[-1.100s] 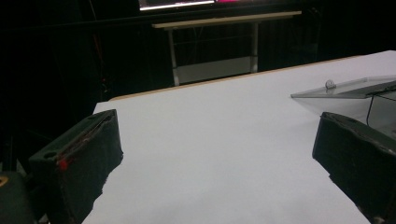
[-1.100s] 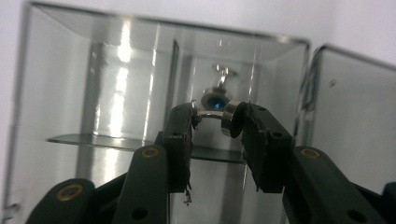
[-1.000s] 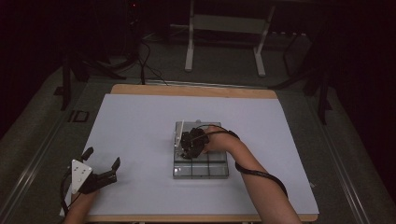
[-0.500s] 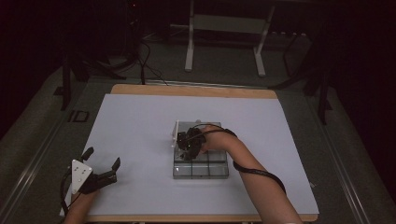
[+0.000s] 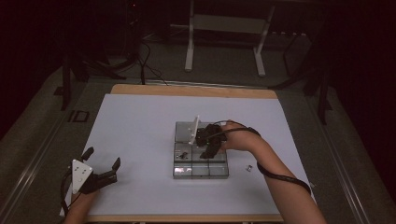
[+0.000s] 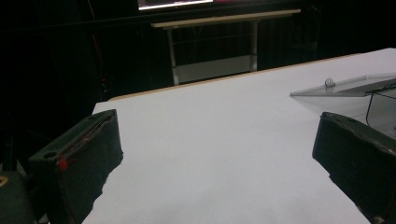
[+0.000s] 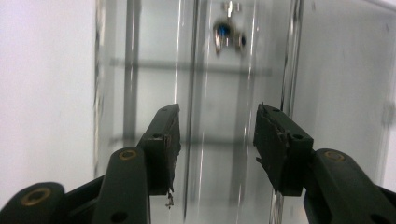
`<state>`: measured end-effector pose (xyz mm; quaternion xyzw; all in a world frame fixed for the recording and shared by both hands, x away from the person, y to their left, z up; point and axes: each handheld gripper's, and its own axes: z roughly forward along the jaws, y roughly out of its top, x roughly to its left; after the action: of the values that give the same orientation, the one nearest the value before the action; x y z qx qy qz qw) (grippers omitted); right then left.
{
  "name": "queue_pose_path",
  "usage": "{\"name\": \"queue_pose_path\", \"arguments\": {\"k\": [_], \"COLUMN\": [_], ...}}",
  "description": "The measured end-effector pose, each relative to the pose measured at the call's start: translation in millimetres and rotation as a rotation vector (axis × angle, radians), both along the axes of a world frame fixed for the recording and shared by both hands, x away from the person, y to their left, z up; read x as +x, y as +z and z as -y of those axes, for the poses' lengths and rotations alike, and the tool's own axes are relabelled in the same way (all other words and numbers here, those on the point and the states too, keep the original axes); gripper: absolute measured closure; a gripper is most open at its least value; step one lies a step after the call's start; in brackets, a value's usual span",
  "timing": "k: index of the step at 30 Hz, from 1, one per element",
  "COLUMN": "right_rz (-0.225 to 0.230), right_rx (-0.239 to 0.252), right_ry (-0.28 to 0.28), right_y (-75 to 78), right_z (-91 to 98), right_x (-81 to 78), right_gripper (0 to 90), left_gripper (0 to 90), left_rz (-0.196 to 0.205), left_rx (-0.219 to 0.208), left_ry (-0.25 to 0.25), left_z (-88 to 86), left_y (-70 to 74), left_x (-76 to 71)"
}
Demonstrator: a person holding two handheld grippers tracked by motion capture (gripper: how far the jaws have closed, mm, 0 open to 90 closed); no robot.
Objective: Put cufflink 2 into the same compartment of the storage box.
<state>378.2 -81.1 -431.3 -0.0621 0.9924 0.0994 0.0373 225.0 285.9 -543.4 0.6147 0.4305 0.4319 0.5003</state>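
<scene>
Clear compartment box (image 5: 201, 161) at desk (image 5: 140, 135) centre, lid (image 5: 194, 129) raised upright. Right hand-held gripper (image 5: 208, 145) over box, jaws just been opening, nothing between them. Small blue-tipped part (image 7: 227, 33) inside compartment. Left hand-held gripper (image 5: 100, 163) wide open, empty, near desk's front-left corner.

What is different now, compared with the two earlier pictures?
The right gripper has risen from the clear compartment box; its jaws have just been opening, with nothing between them. The box's lid now stands raised. The left gripper stayed open at the table's near left.
</scene>
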Motion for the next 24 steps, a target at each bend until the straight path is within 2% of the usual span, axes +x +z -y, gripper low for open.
{"name": "queue_pose_path", "arguments": {"k": [6,12,17,24], "right_rz": [0.029,0.031,0.021,0.011], "right_rx": [-0.031,-0.055,-0.071,-0.107], "right_ry": [-0.048,-0.135,-0.219,-0.298], "right_y": [7.1,6.9,-1.9,-20.3], "right_z": [38.1,75.5,103.5,133.4], "right_x": [-8.6,-15.6,-21.2,-22.5], "right_gripper": [50.5,50.4,50.5,50.6], "left_gripper": [2.4,2.4,2.4,2.4], "left_rz": [-0.001,-0.002,-0.002,-0.004], "left_rx": [0.001,0.001,0.002,0.003], "left_ry": [0.001,0.002,0.002,0.004], "left_z": [0.2,0.2,0.5,0.7], "left_y": [0.0,0.1,0.1,0.1], "left_x": [0.0,0.2,0.2,0.4]}}
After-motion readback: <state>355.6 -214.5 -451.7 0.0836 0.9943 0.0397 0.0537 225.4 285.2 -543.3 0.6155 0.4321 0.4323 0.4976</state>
